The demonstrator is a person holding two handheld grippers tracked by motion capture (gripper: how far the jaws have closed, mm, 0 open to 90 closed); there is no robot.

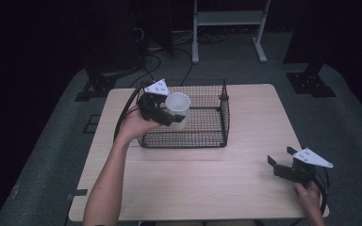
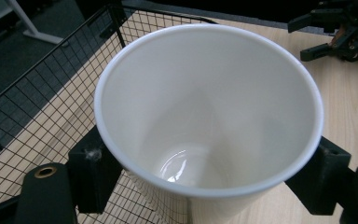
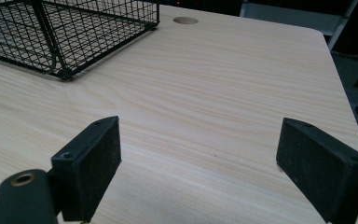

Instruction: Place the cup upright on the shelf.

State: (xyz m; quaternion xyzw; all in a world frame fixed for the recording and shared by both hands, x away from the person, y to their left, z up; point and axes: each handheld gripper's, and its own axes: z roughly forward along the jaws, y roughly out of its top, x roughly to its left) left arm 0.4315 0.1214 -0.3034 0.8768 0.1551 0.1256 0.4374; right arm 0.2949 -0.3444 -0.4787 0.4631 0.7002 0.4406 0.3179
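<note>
A white cup [image 1: 178,109] [image 2: 209,116] is held upright over the left part of a black wire basket [image 1: 207,117] [image 2: 37,107]. My left gripper [image 1: 167,115] [image 2: 209,177] is shut on the cup, one jaw on each side of its wall. The cup is empty inside. My right gripper [image 1: 279,165] [image 3: 205,158] hovers open near the table's front right corner, with bare wood between its jaws. The right gripper [image 2: 340,32] also appears far off in the left gripper view.
The light wooden table [image 1: 198,179] [image 3: 214,93] has a round cable hole [image 3: 185,20] behind the basket [image 3: 74,28]. Black stands and a white frame [image 1: 228,28] sit on the floor beyond the table.
</note>
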